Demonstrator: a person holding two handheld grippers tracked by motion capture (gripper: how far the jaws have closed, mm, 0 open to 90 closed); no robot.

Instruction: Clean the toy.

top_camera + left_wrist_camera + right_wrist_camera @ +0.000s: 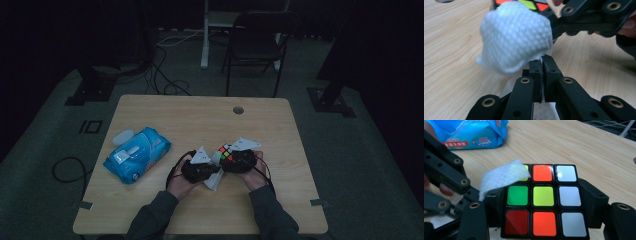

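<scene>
- One puzzle cube is sitting clamped between the right gripper jaws, near the table's middle.
- One white wipe is being pinched by the clenched left gripper, touching the cube's corner (blurred up close).
- One blue wipe pack is lying apart at the left, cut off in the right gripper view.

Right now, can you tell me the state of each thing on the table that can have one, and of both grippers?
Left gripper: shut on the wet wipe.
Wet wipe: bunched up, touching the puzzle cube's top corner.
Right gripper: shut on the puzzle cube.
Puzzle cube: scrambled, clamped by its sides.
Wet wipes pack: lying flat, its flap looks open.
</scene>
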